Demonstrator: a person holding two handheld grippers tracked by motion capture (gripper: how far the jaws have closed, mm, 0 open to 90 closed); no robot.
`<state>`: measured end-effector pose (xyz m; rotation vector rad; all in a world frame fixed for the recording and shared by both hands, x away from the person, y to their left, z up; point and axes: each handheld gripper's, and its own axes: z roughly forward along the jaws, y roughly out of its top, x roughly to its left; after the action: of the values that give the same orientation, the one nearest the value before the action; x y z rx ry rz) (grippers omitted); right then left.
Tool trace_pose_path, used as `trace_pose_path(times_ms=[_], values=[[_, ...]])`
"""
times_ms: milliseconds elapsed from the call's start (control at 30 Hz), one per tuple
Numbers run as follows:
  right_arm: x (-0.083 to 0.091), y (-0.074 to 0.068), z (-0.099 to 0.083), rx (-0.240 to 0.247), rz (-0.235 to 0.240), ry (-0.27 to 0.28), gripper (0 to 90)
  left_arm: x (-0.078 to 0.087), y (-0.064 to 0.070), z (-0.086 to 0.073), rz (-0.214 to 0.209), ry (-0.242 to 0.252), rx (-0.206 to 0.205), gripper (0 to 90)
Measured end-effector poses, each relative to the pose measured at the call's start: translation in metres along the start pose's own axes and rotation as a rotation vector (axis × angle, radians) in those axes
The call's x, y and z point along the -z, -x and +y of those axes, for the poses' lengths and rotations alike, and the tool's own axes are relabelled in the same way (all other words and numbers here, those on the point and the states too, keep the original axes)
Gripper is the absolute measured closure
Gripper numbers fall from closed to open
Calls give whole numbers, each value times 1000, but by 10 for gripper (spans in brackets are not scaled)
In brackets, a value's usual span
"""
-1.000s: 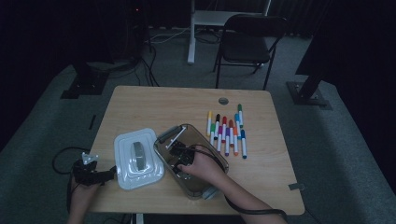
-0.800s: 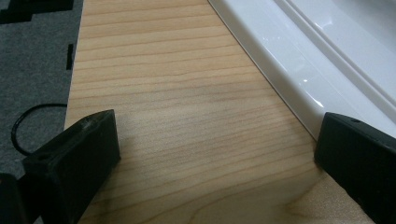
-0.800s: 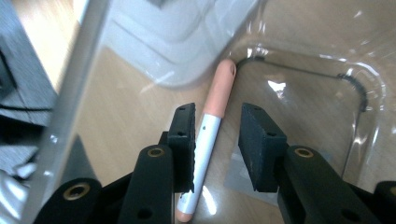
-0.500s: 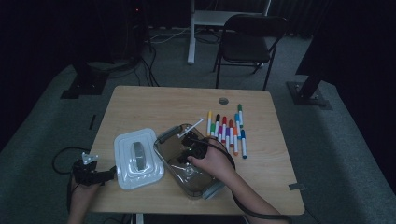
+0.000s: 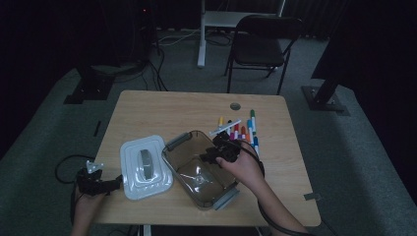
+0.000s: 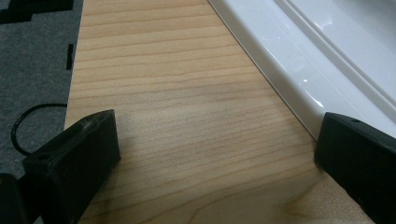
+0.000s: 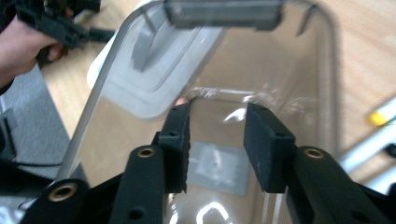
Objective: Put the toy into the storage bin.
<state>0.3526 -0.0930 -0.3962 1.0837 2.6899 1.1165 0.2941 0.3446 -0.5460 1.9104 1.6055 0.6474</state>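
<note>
Hovering over clear container [image 7: 289,60] — right tongs [image 7: 217,140] parted, empty.

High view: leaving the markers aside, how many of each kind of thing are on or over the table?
Clear container: 1
White lid: 1
Grippers: 2, the left gripper and the right gripper
Total: 4

The markers [image 5: 241,130] are too small to count, partly hidden behind the right gripper [image 5: 216,150]. The lid [image 6: 327,56] is cut off at the picture's edge.
</note>
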Motion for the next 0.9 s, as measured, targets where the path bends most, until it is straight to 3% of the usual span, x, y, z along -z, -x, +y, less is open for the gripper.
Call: trace_pose_path(times_ms=[233,333,433,733,900], values=[[23,27,-9,-42,-60,115,561,0,0,0,0,1,0,6],[32,44,-15,-57,-110,134,567,0,0,0,0,1,1,6],[38,61,-21,-86,-131,160,542,0,0,0,0,1,0,6],[43,107,-44,-203,-260,193,509,0,0,0,0,0,0,6],[37,129,-61,-273,-349,161,567,0,0,0,0,0,0,6]])
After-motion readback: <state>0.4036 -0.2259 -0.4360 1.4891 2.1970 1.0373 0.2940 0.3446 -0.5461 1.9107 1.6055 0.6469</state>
